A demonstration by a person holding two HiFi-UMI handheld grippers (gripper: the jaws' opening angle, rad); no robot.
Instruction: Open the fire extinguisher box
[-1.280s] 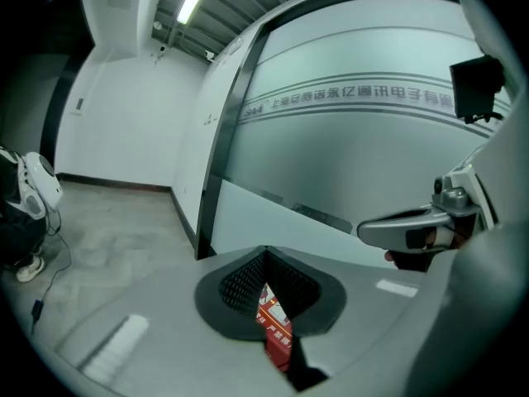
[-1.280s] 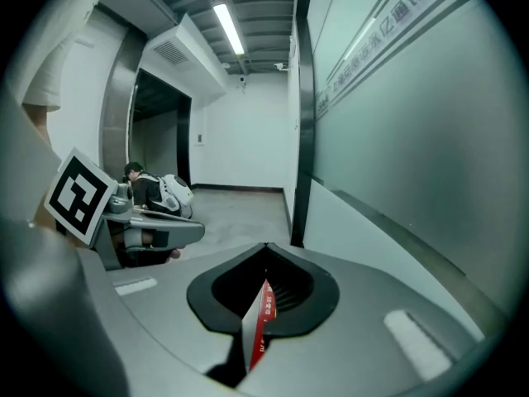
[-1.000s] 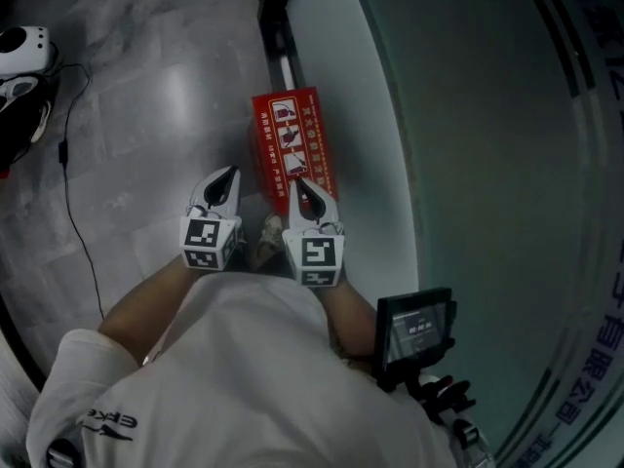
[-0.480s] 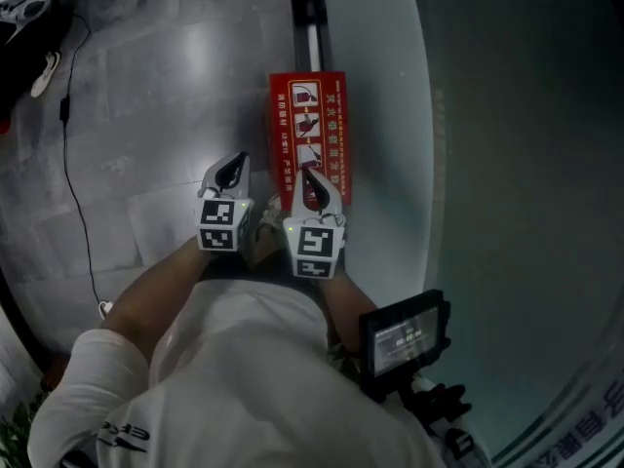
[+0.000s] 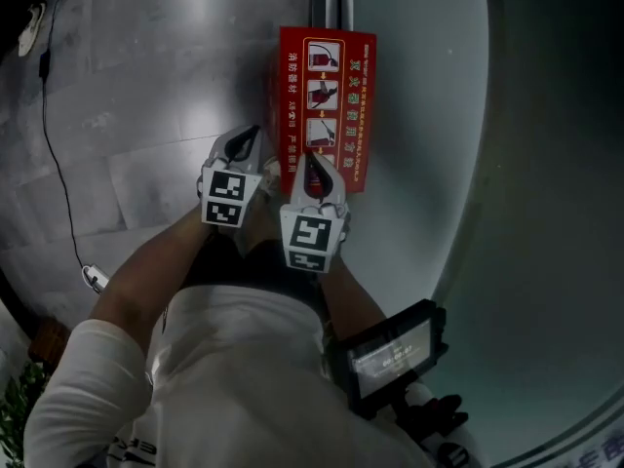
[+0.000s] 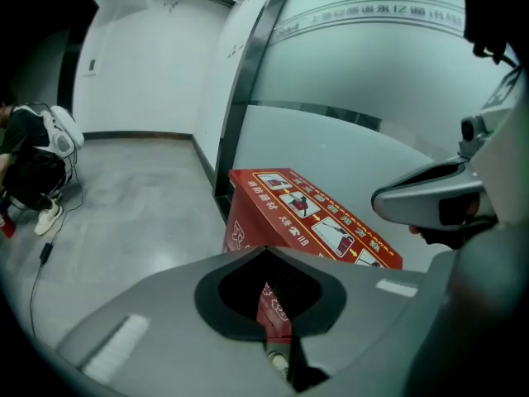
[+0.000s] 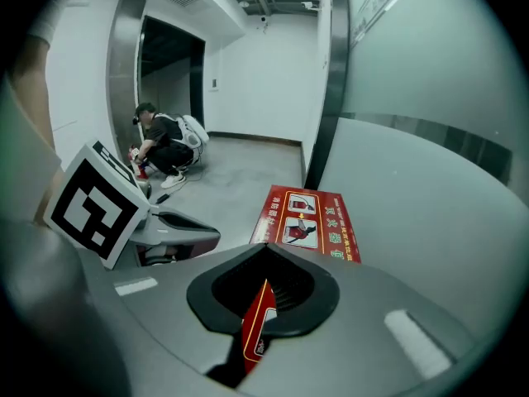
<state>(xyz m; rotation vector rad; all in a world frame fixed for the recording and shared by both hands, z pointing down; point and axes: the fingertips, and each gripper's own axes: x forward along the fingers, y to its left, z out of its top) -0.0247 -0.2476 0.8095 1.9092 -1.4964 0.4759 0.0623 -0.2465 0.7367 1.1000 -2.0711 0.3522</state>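
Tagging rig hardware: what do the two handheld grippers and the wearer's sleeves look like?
The left gripper and right gripper have pale grey shells tapering to pointed fingers with dark inner faces. Each carries a white cube with black square markers. The person wears a white short-sleeved shirt; no cables show on the grippers.

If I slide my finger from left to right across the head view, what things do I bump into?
Black cable on the floor → left gripper → red fire extinguisher box → frosted glass wall. The right gripper lies over the box, so it is left out of the order.
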